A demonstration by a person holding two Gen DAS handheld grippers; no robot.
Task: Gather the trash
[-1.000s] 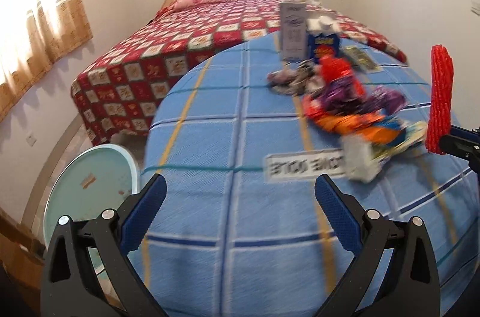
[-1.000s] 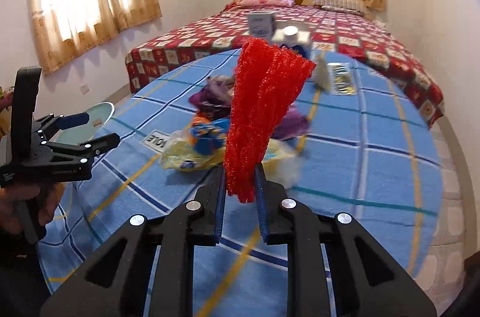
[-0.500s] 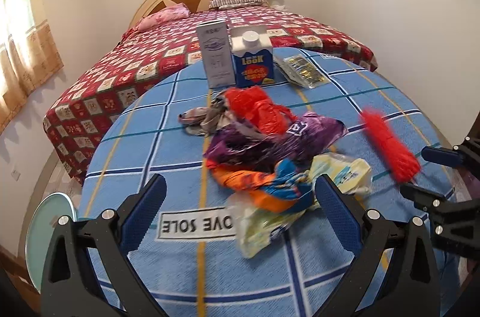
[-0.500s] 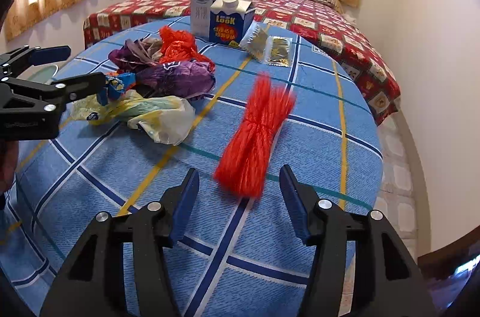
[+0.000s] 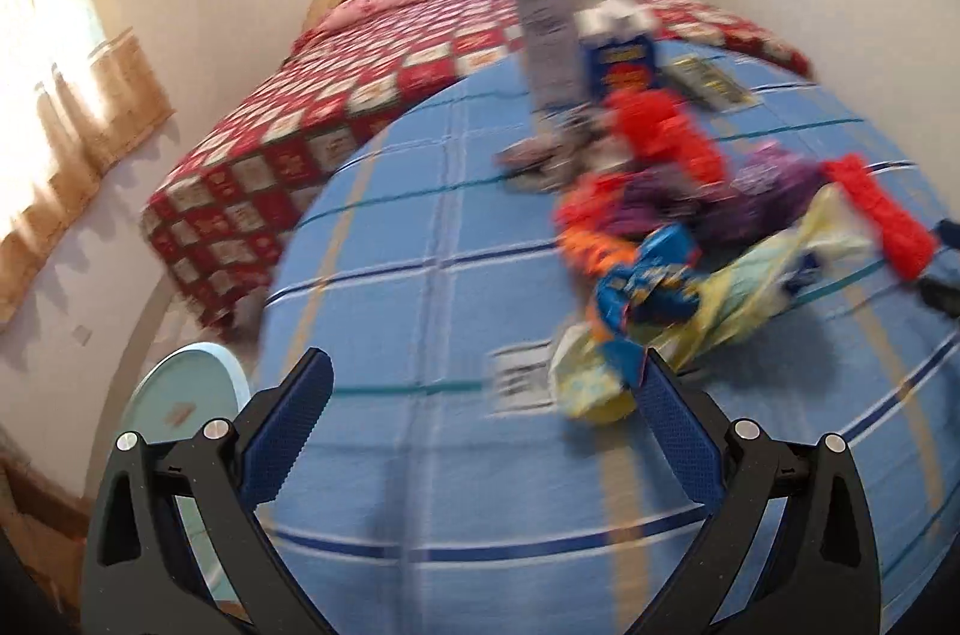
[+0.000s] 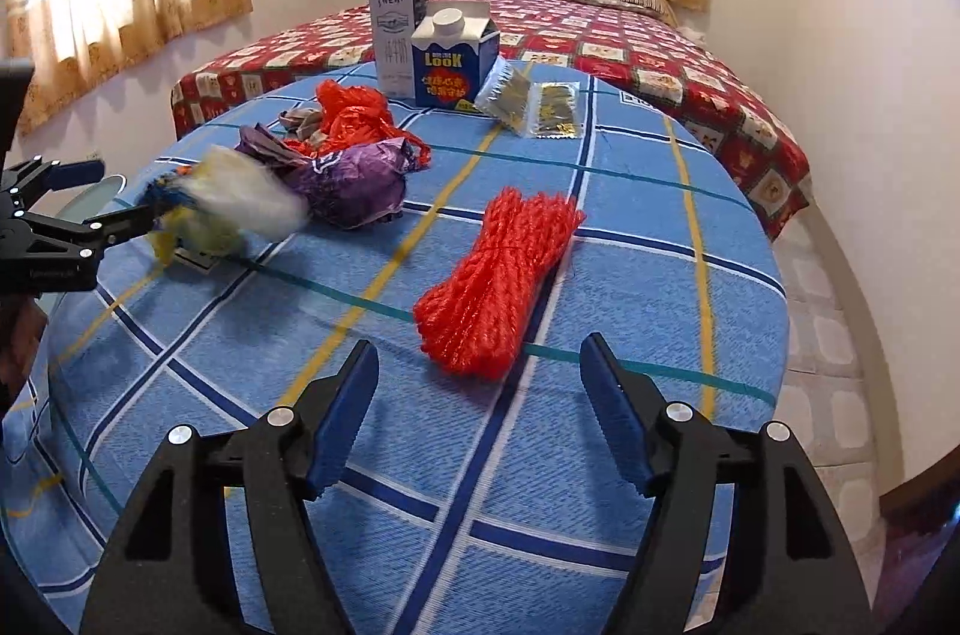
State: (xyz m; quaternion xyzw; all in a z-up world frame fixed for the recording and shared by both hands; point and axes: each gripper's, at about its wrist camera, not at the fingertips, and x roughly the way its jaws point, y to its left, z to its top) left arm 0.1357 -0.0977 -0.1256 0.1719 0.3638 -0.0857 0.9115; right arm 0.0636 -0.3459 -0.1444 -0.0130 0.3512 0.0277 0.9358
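Observation:
A red mesh net (image 6: 498,281) lies flat on the blue checked tablecloth (image 6: 660,275), just ahead of my right gripper (image 6: 480,419). Its jaws are opening and nothing is between them. In the left wrist view the net (image 5: 876,215) shows at the far right. A trash pile sits left of it: a pale yellow plastic bag (image 6: 240,203), a purple bag (image 6: 348,179) and a red bag (image 6: 354,113). My left gripper (image 5: 480,425) is open and empty, its right finger (image 5: 678,431) at the edge of the yellow bag (image 5: 720,299), which is blurred.
Two cartons, grey (image 6: 393,35) and blue (image 6: 456,59), stand at the table's far side beside foil packets (image 6: 540,107). A bed with a red quilt (image 6: 630,47) lies behind. A pale blue round object (image 5: 180,395) sits on the floor left of the table.
My right gripper opened and let go of the red net, which now lies on the cloth. The left gripper swung to the pile and back left, and the yellow bag shifted left.

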